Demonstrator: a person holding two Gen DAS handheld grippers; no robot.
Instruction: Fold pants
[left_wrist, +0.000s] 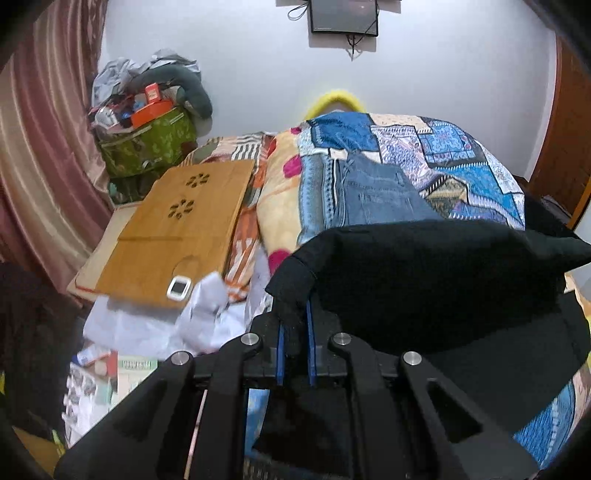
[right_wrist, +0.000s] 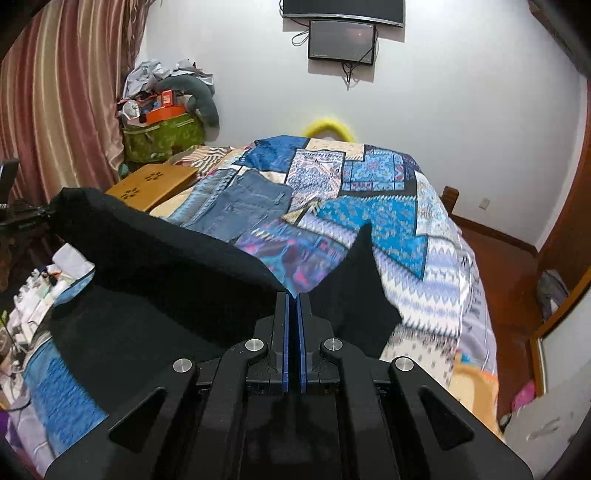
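With each hand-held gripper, left (left_wrist: 295, 317) and right (right_wrist: 293, 295), clamped on the black fabric pants (left_wrist: 443, 266), keep the raised edge taut and level, laying it squarely across the patchwork-covered bed (right_wrist: 406, 229).

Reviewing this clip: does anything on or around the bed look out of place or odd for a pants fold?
Nothing wrong with the fold itself: both grippers, left gripper and right gripper, are shut on the black pants. Oddities: a wooden lap tray overhangs the bed's edge, and folded jeans lie on the patchwork bedspread.
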